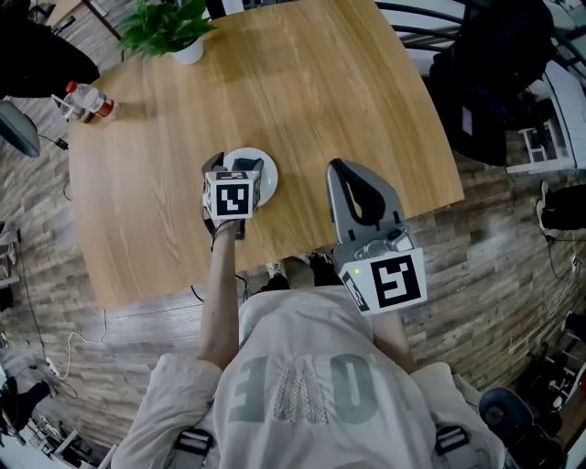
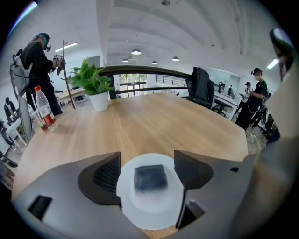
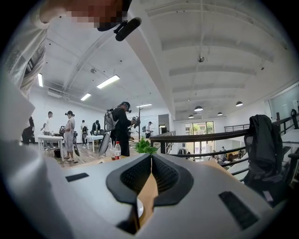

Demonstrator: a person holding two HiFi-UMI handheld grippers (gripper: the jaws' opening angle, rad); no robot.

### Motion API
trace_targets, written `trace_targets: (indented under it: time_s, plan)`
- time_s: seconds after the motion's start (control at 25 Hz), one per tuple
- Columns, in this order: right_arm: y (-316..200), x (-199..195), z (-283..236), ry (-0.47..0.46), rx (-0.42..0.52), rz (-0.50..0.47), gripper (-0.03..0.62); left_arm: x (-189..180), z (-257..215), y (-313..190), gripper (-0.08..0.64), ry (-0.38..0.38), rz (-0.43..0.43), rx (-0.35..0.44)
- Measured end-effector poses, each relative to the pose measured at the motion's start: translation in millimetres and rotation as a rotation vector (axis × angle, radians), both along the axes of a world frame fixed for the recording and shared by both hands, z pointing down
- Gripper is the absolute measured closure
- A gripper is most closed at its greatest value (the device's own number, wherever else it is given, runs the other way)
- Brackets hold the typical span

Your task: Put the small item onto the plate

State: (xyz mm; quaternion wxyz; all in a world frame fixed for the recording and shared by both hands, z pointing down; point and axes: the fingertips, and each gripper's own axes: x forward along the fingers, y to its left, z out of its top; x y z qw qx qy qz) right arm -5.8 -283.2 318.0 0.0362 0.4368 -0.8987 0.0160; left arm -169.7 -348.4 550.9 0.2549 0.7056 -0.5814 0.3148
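A small dark square item [image 2: 150,177] lies flat in the middle of a round white plate [image 2: 149,210] on the wooden table [image 2: 154,121]. My left gripper [image 2: 147,161] stands over the plate with its jaws wide apart, one on each side of the item; neither pad touches it. In the head view the left gripper [image 1: 240,169] covers most of the plate [image 1: 266,176]. My right gripper [image 1: 340,170] hangs above the table's near edge, to the right of the plate. Seen in its own view, the right gripper [image 3: 151,157] is shut with nothing between its pads.
A potted plant [image 1: 169,27] stands at the table's far edge and a plastic bottle [image 1: 87,103] at its far left. A black chair with a jacket [image 1: 494,73] is off the right side. People stand in the room beyond the table.
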Motion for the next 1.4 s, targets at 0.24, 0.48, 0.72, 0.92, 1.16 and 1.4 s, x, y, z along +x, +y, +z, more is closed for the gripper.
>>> trace_targets:
  time_s: [0.24, 0.48, 0.72, 0.92, 1.16, 1.4]
  plan:
    - [-8, -19, -24, -0.012, 0.082, -0.061, 0.574, -9, -107, -17, 0.219, 0.056, -0.086, 0.282]
    - [-17, -48, -63, -0.053, 0.186, -0.114, 0.574, -22, -258, -5, 0.219, 0.133, -0.126, 0.675]
    - [-14, -71, -104, -0.122, 0.280, -0.144, 0.574, -28, -372, 45, 0.238, 0.149, -0.113, 1.051]
    - [1, -88, -120, -0.169, 0.316, -0.220, 0.574, -20, -382, 75, 0.521, 0.085, -0.130, 1.140]
    - [5, -102, -105, -0.137, 0.267, -0.246, 0.575, -33, -362, 94, 0.552, -0.019, -0.214, 1.108]
    - [7, -111, -95, -0.114, 0.234, -0.266, 0.575, -49, -358, 104, 0.552, -0.018, -0.251, 1.096]
